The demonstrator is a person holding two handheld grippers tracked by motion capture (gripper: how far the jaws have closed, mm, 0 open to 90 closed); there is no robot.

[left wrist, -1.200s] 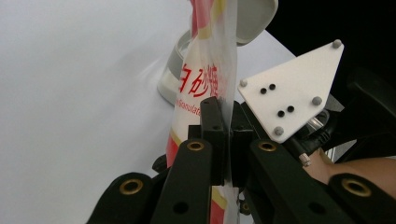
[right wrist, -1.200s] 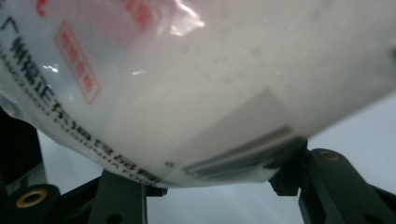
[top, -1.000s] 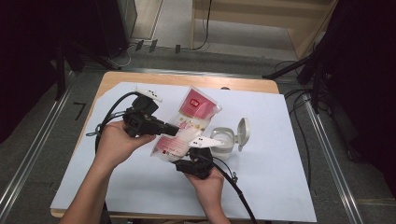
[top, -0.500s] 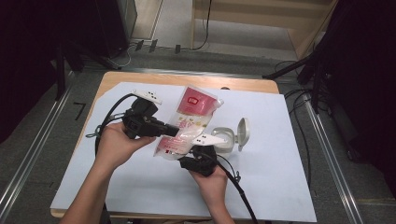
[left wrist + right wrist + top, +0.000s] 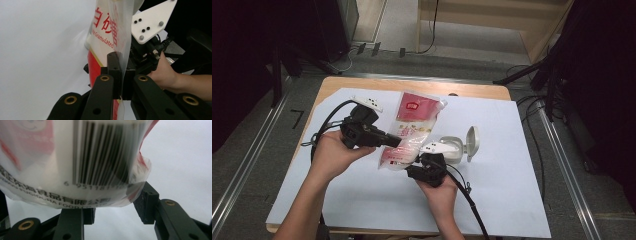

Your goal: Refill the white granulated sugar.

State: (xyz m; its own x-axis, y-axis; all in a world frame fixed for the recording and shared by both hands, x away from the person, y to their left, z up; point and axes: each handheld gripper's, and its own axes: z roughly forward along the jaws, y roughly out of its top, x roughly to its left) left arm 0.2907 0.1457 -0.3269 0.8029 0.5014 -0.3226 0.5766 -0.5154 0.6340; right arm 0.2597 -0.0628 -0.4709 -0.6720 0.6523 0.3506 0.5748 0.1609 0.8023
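Holding a red and white sugar bag (image 5: 409, 131) above the white sheet (image 5: 512, 165) on the table, the person uses both tools at once. The left gripper (image 5: 393, 141) has its jaws squeezed tight on the thin clear side edge of the bag, as the left gripper view shows. The right gripper (image 5: 426, 161) is at the bag's bottom end, near the barcode. Its jaws have just been closing a little, with the bag's bottom corner between them, but a gap is left and the pads are not pressing yet. Just beside the right gripper stands a small white tub (image 5: 451, 149) with its lid (image 5: 472, 141) flipped up.
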